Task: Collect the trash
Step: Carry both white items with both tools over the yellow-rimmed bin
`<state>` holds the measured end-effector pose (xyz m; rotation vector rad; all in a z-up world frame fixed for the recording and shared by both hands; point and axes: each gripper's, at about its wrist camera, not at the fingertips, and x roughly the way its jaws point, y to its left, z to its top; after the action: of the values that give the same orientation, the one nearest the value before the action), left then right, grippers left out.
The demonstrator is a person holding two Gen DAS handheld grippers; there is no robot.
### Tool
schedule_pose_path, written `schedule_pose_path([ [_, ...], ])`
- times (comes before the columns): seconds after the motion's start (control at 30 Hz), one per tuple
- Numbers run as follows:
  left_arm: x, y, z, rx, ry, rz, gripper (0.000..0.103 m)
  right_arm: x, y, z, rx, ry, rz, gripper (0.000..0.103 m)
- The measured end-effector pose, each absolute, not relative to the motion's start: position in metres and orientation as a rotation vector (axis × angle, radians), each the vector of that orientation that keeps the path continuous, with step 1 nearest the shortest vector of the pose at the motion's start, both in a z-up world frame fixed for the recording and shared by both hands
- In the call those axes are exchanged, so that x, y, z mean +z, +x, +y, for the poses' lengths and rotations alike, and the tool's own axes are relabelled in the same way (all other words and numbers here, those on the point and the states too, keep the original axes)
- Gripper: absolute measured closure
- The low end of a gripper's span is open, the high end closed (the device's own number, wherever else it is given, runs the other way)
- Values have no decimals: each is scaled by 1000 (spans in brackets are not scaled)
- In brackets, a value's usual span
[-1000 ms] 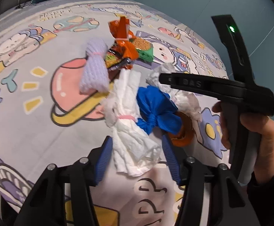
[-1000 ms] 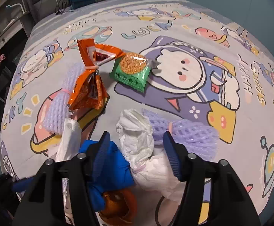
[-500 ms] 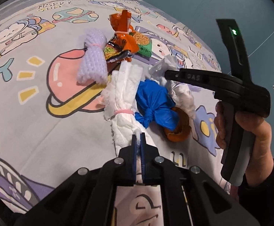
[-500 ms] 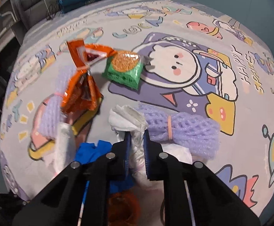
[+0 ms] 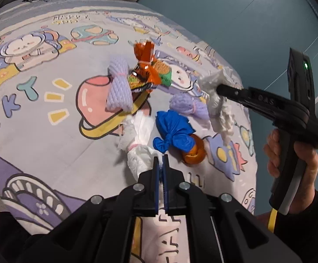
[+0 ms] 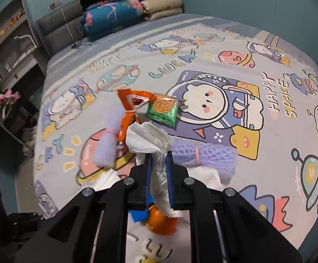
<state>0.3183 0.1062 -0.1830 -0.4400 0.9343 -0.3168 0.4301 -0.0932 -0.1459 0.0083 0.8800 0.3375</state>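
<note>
Trash lies in a pile on the cartoon bedspread. My left gripper is shut on the near end of a white tissue bundle tied with a pink band. My right gripper is shut on a second white tissue bundle and holds it lifted above the bed; it also shows in the left wrist view. A blue bag, an orange peel, two purple foam nets, an orange wrapper and a green snack packet lie on the bed.
Folded quilts are stacked at the bed's head against a grey headboard. Shelves and clutter stand left of the bed. A blue wall runs along the right side.
Both grippers closed from open onto their white tissue bundles. The right gripper then lifted its bundle up off the pile, uncovering the purple net beneath.
</note>
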Motion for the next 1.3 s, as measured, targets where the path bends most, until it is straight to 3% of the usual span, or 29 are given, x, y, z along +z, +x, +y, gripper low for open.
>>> schedule_pose_path([
  [0.43, -120, 274, 107, -339, -361, 803, 101, -105, 336, -120, 414, 79, 803, 91],
  [1.3, -69, 205, 15, -480, -194, 738, 101, -77, 199, -230, 344, 247, 709, 91],
])
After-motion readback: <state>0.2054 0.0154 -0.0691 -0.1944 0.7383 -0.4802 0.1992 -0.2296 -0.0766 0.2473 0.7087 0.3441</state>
